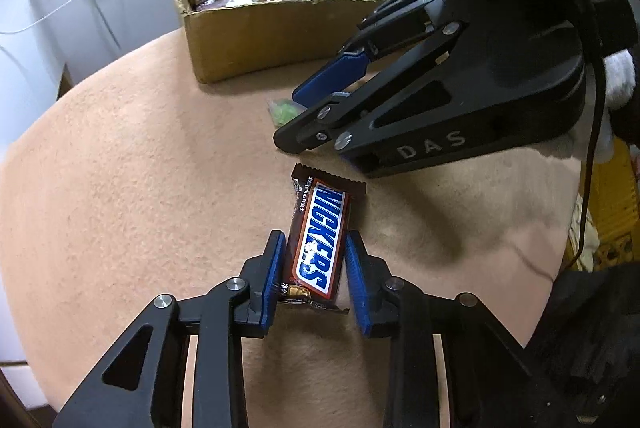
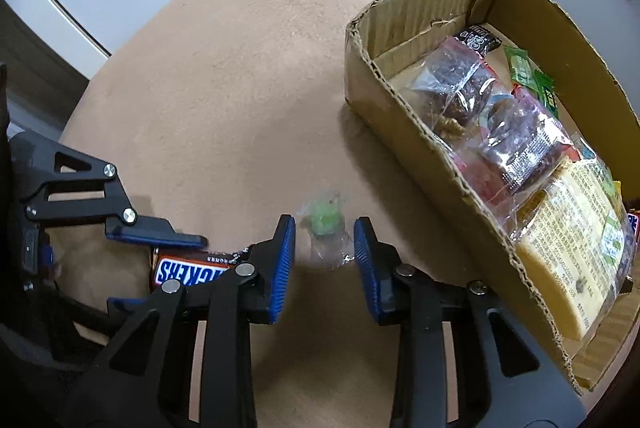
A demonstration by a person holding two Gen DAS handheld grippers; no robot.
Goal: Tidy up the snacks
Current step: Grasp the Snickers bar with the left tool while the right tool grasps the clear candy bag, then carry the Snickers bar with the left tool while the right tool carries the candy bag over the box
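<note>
A Snickers bar (image 1: 318,240) lies on the tan cloth, its near end between the pads of my left gripper (image 1: 314,260). The jaws stand around it with a small gap on the right side. A small green candy in a clear wrapper (image 2: 326,228) lies just ahead of my right gripper (image 2: 324,244), whose jaws stand open on either side of it. In the left wrist view the right gripper (image 1: 296,116) partly hides that candy (image 1: 282,110). The Snickers bar also shows at the left of the right wrist view (image 2: 188,270), with the left gripper's fingers (image 2: 160,232) around it.
A cardboard box (image 1: 256,28) at the far side of the cloth holds several snack packets; it also shows in the right wrist view (image 2: 400,132). The cloth-covered table (image 1: 120,188) ends at the left and far edges. White cupboard fronts and cables stand behind.
</note>
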